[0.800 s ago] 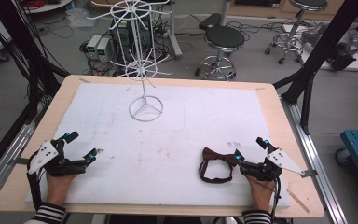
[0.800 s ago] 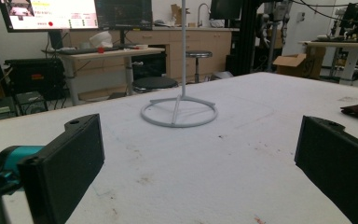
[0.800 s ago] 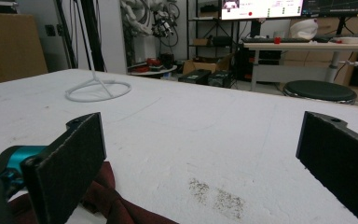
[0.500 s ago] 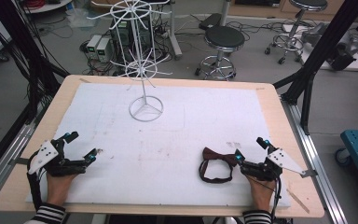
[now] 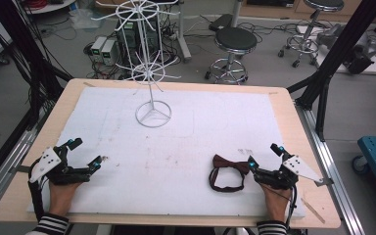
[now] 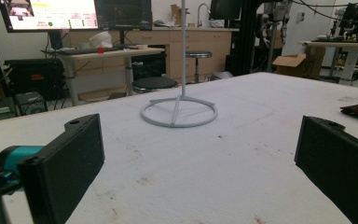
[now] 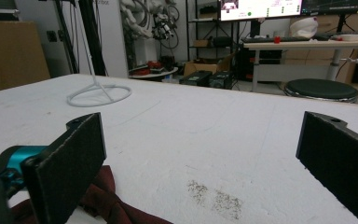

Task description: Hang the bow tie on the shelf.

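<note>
High view: both of the person's hands rest low on the near part of the bench (image 5: 176, 85), forearms in striped sleeves coming in from the near edge. The left hand (image 5: 61, 188) sits at the near left corner of the white pad (image 5: 186, 142), with the left gripper (image 5: 84, 155) pointing forward and toward the middle, its jaws spread wide with nothing between them. The right hand (image 5: 275, 193) lies at the near right, and the right gripper (image 5: 264, 155) points forward and slightly inward, its jaws likewise spread apart and empty.

A dark red bow tie (image 5: 229, 171) with its looped strap lies flat on the pad just beside the right gripper, its bow end close to the inner jaw; whether they touch cannot be told. In the right gripper view the fabric sits low beside the left-hand jaw rather than between the two.

A white wire rack (image 5: 152, 73) stands upright on its ring base toward the far side of the pad, well apart from both hands. The left gripper view looks straight toward that ring base across bare pad.
</note>
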Demonstrator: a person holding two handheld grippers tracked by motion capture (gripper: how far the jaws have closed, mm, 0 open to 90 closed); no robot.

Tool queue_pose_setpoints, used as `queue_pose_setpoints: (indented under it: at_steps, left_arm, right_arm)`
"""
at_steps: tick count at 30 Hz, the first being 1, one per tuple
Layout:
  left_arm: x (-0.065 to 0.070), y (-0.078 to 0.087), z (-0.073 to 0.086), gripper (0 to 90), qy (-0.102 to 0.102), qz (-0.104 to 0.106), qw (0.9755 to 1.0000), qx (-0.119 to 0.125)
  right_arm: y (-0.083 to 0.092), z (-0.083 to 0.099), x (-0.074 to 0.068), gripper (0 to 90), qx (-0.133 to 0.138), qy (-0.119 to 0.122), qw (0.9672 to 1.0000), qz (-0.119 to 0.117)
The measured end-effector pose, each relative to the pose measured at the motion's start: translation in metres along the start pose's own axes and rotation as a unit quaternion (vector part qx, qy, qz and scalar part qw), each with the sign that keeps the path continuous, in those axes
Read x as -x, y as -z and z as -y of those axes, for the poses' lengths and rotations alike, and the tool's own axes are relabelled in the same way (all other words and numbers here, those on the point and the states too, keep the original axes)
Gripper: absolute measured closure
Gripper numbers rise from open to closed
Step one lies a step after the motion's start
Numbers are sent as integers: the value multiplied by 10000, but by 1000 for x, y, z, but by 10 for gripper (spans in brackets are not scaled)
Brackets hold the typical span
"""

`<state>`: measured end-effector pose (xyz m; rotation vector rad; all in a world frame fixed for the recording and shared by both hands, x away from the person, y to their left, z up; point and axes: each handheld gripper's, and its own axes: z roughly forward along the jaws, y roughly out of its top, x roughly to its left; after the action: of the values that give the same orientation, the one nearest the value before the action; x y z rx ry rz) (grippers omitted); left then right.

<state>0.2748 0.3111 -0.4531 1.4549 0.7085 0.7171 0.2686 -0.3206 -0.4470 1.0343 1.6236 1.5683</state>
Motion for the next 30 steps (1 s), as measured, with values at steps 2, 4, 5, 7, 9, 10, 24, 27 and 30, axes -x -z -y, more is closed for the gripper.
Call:
queue_pose_setpoints:
  at_steps: [2,4,5,7,9,10,24,27,30]
  left_arm:
    - [0,0,0,18,3,-1,10000,0]
    - [0,0,0,18,8,-10,10000,0]
    - [0,0,0,18,5,-11,10000,0]
    - [0,0,0,18,3,-11,10000,-1]
    - [0,0,0,18,14,-4,10000,-4]
    - [0,0,0,18,14,-4,10000,-4]
    - [0,0,0,18,19,-7,10000,6]
    - [0,0,0,18,23,-7,10000,8]
    - [0,0,0,18,20,-8,10000,9]
  right_arm:
    - [1,-5,0,7,-26,40,10000,-53]
    - [2,-12,0,7,-43,57,9999,-132]
    - [2,-17,1,7,-22,128,9997,-192]
    - [3,-24,1,7,-47,237,9994,-239]
    - [4,-32,2,7,-135,310,9990,-290]
    - [4,-36,2,7,-161,375,9987,-320]
    - [-6,-78,4,7,-862,899,9891,-788]
    - [-9,-84,6,7,-1062,940,9855,-930]
    - [-13,-89,9,7,-1212,930,9820,-1111]
